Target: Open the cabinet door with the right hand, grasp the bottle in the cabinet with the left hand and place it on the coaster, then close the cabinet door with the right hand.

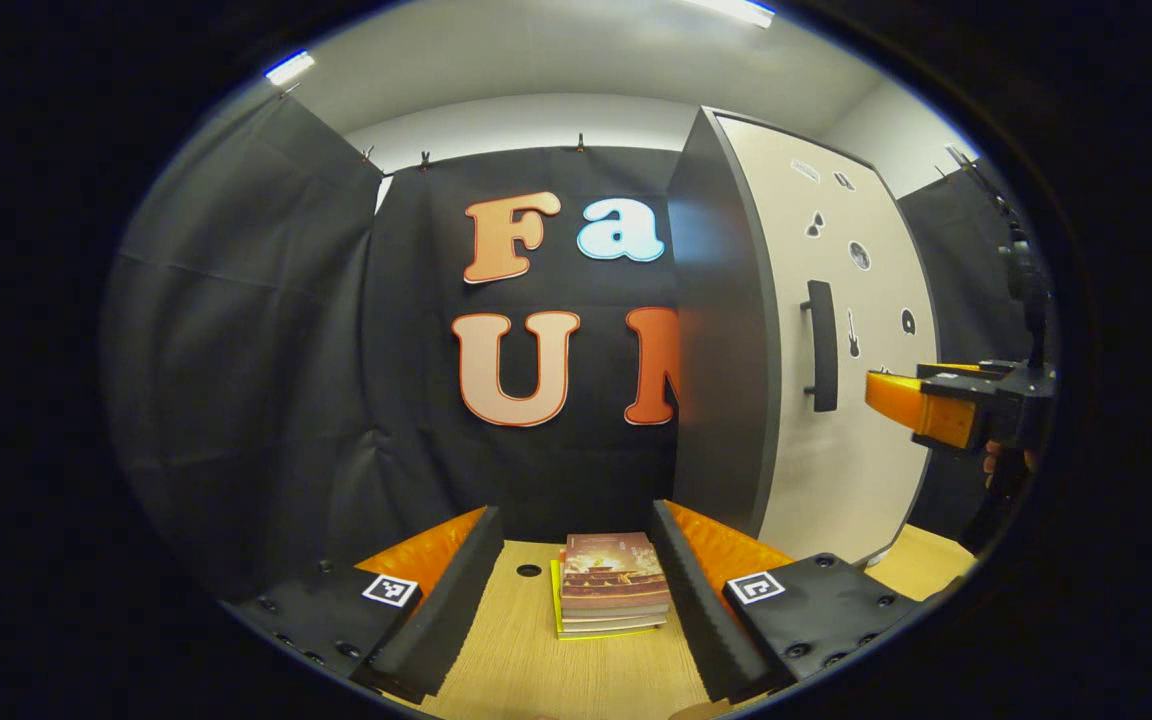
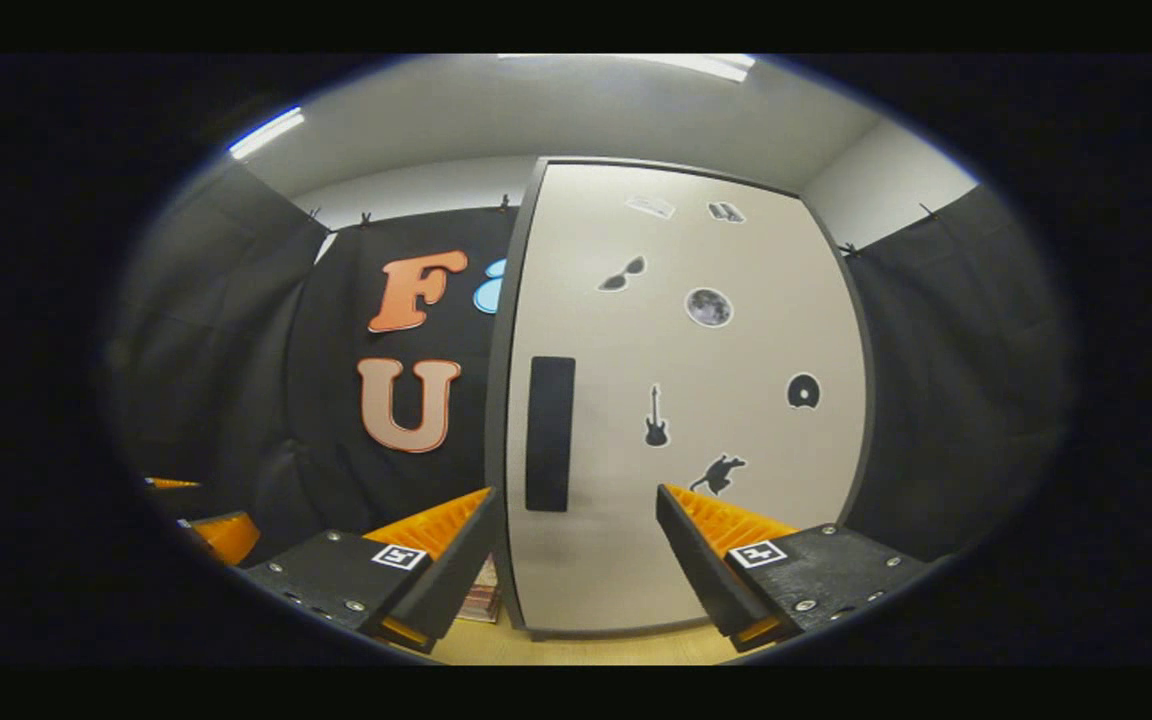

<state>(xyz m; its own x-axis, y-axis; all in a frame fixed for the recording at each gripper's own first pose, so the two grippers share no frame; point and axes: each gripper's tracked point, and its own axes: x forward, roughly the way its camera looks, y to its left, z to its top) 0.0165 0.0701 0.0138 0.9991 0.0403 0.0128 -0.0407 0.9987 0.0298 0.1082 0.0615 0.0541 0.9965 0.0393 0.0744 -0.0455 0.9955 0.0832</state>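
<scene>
2 grippers: left gripper (image 1: 576, 590) and right gripper (image 2: 576, 560), both with fingers spread, holding nothing.
Stack of books (image 1: 612, 585): lower centre, flat on the wooden table (image 1: 536, 670), between the left fingers.
Black bar handle (image 2: 550, 433): centre, just ahead of the right gripper, likely lined up for pulling.
White cabinet door (image 2: 686, 400): closed, so the bottle is hidden; stickers carry no readable writing.
</scene>
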